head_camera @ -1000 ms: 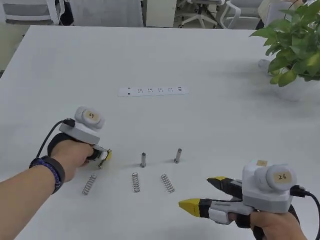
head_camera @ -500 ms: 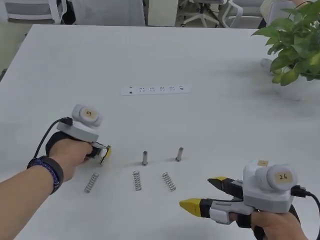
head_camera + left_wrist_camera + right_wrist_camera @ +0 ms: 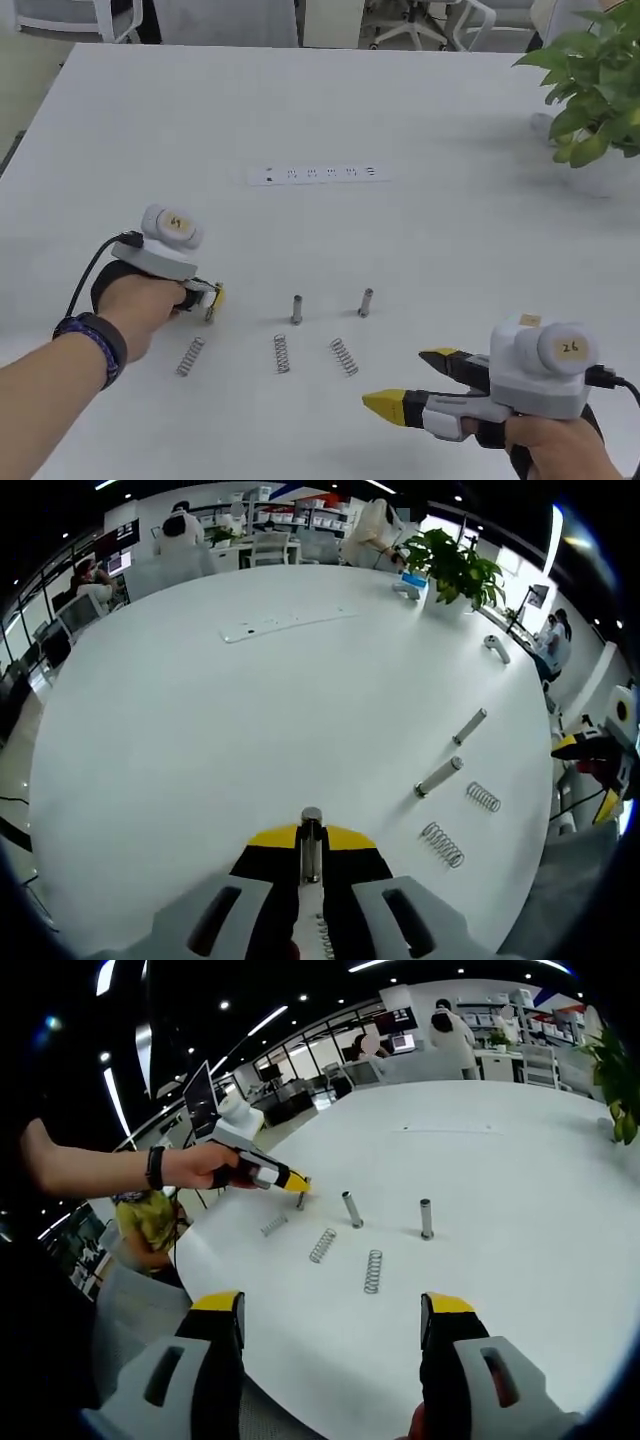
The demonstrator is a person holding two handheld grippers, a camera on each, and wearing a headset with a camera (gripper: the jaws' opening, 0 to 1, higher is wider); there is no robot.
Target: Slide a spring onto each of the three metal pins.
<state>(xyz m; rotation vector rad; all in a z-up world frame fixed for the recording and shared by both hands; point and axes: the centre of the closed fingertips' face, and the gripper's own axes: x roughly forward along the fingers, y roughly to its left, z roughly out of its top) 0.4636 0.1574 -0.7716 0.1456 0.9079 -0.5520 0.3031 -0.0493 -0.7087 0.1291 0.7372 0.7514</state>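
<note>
Pin (image 3: 312, 821) between jaws of left hand-held gripper (image 3: 311, 840)

The left gripper (image 3: 212, 297), clamping a pin (image 3: 311, 832), has lifted very slightly.

The left gripper (image 3: 311, 837) partly hides the pin (image 3: 312, 823) it holds, and the head view's edge crops the plant (image 3: 595, 70).
</note>
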